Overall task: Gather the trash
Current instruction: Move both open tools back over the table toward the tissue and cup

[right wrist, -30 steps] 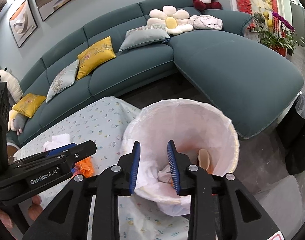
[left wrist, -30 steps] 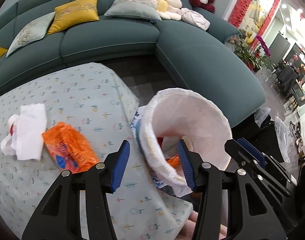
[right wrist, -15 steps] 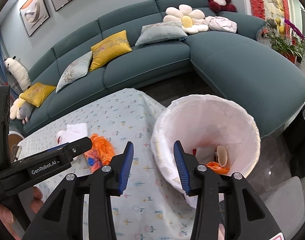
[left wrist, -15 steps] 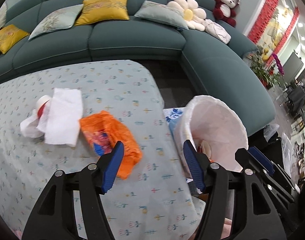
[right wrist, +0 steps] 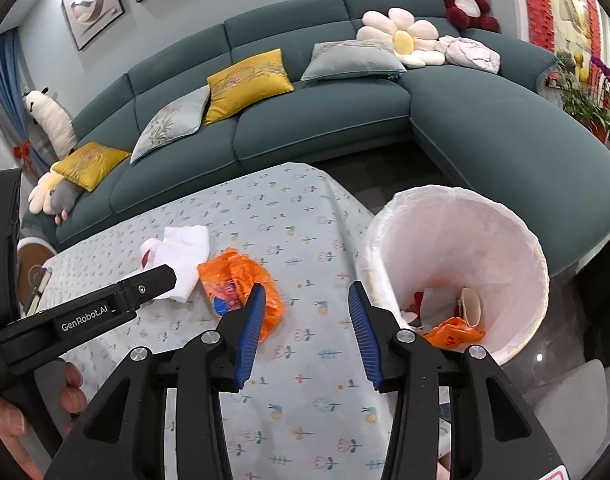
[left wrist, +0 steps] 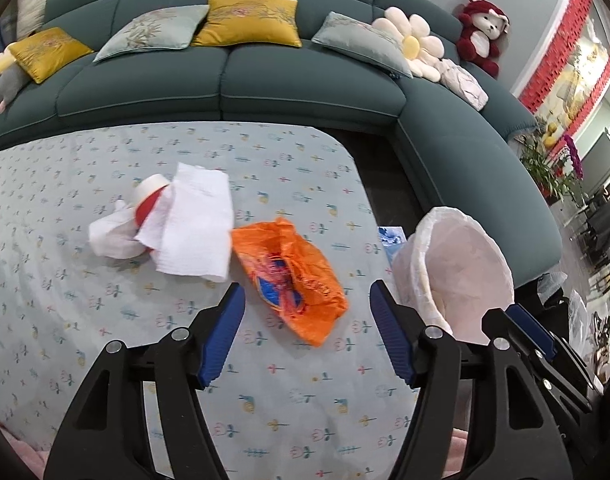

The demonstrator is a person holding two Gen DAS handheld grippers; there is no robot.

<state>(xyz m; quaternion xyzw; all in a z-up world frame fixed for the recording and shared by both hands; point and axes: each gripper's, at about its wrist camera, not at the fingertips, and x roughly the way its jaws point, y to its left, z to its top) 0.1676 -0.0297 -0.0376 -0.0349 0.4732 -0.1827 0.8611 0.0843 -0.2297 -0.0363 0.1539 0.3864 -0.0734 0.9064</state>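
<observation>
An orange plastic bag [left wrist: 291, 278] lies crumpled on the table. Just beside it sits a white paper towel [left wrist: 195, 228], over what may be a red-and-white cup [left wrist: 147, 200]. The white bin [right wrist: 461, 268] holds more trash.

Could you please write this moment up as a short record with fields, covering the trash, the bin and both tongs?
surface: table with patterned cloth
trash on table: orange plastic bag; white paper towel partly over a red and white cup
bin: white-lined trash bin beside the table, holding orange wrapper and other scraps
left tongs: open, have just been opening, nothing between them
right tongs: open, empty
</observation>
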